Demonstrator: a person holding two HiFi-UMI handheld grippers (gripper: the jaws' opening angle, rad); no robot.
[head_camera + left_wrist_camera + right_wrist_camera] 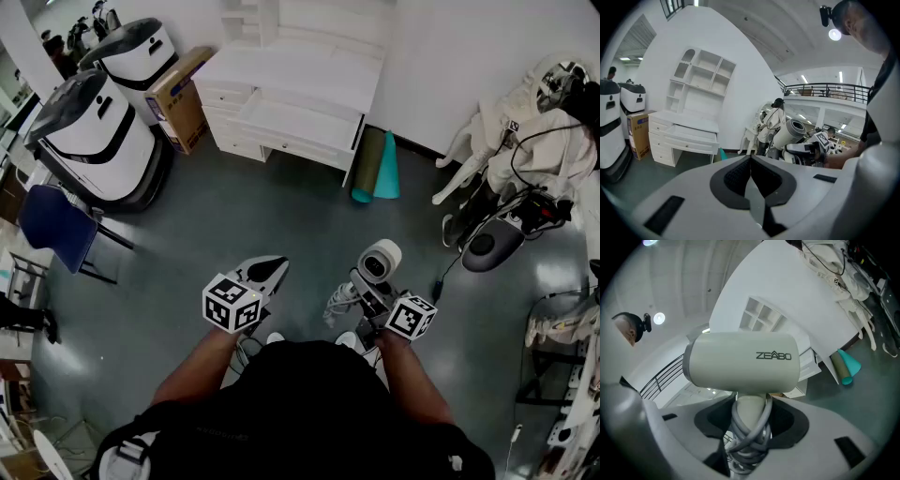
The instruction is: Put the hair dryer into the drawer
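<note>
The white hair dryer (380, 261) (740, 362) stands upright in my right gripper (367, 292) (750, 427), which is shut on its handle. The grey cord is wound round that handle. My left gripper (272, 270) (750, 158) hangs beside it on the left, shut and empty, and from its view the hair dryer (792, 131) shows to the right. Both point toward the white desk (309, 70) against the far wall, some way off across the floor. Its wide drawer (300, 122) (691, 136) is pulled open.
Two large white machines (94, 131), a cardboard box (183, 98) and a blue chair (56, 225) line the left side. Rolled green mats (375, 167) lean by the desk's right end. White chairs with clothes and cables (534, 122) crowd the right.
</note>
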